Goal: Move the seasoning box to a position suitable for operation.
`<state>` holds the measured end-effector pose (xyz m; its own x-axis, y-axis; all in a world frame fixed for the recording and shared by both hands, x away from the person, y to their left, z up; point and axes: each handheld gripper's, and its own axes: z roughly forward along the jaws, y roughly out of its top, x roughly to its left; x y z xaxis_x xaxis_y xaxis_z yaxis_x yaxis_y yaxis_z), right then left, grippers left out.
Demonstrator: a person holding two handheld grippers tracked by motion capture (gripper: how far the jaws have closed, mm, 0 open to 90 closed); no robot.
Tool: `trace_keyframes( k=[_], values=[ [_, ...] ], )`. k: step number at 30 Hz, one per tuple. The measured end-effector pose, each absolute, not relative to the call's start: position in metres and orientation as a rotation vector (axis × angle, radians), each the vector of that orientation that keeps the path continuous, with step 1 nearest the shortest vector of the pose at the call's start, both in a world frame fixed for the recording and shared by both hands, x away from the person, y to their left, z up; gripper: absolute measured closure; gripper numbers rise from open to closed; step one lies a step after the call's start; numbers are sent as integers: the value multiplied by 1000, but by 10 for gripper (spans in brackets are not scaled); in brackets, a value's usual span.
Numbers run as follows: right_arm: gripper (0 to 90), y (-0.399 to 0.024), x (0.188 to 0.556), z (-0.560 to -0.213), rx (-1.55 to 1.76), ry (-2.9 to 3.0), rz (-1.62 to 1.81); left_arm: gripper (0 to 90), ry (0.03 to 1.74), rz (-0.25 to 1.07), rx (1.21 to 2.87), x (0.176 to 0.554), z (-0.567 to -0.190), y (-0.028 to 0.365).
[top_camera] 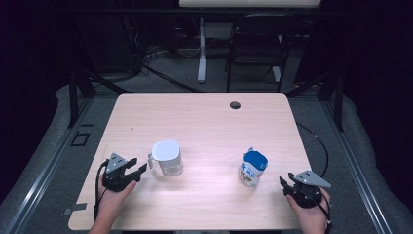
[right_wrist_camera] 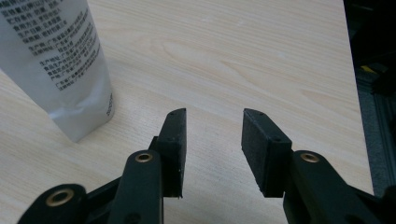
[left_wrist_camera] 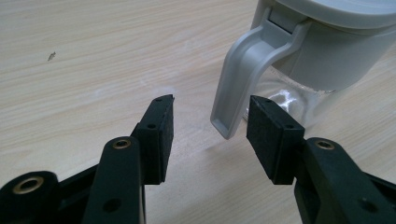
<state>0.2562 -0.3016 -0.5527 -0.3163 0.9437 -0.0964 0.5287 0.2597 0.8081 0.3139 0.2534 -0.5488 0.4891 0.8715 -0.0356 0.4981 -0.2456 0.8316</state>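
Observation:
A clear glass jug (top_camera: 167,158) with a pale grey lid and handle stands on the wooden table (top_camera: 204,122), left of centre. My left gripper (top_camera: 139,164) sits just left of it, open. In the left gripper view the handle (left_wrist_camera: 243,70) hangs just ahead of the left gripper (left_wrist_camera: 210,105), its lower tip near the right pad, untouched. A blue and white carton (top_camera: 253,168) stands upright at the right. My right gripper (top_camera: 286,177) is open to the right of it, apart from it. In the right gripper view the carton (right_wrist_camera: 56,60) lies left of the empty right gripper (right_wrist_camera: 215,114).
A round cable hole (top_camera: 235,105) sits near the table's far edge. A dark chair (top_camera: 255,44) and a white desk leg (top_camera: 201,48) stand beyond the table. The table's right edge (right_wrist_camera: 355,93) runs close to the right gripper.

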Motion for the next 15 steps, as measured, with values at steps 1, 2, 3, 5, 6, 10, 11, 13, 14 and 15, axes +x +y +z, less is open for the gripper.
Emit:
trace_keyframes(
  k=[1,2,3,5,6,10,11,13,14,15],
  values=[
    [604,-303,256,-553,1352,1931,941,519,1134,557,1904,315,-549,250],
    [604,-303,256,-553,1352,1931,941,520,1134,557,1904,315,-549,250],
    [603,-304,255,-553,1358,1929,940,521,1129,551,1916,316,-548,248],
    [604,-305,254,-553,1359,1927,954,542,1117,528,1919,319,-547,245],
    [604,-306,254,-553,1357,1926,957,557,1116,522,1921,320,-547,243],
    [612,-306,252,-551,1357,1913,967,574,1100,533,1951,325,-544,236],
    [615,-306,252,-551,1356,1908,970,575,1097,535,1955,327,-544,234],
    [617,-306,251,-550,1349,1914,974,586,1100,525,1952,331,-544,233],
    [617,-306,251,-550,1349,1914,974,591,1100,525,1952,331,-544,233],
    [617,-306,251,-551,1342,1923,978,591,1115,515,1962,337,-547,230]
  ],
)
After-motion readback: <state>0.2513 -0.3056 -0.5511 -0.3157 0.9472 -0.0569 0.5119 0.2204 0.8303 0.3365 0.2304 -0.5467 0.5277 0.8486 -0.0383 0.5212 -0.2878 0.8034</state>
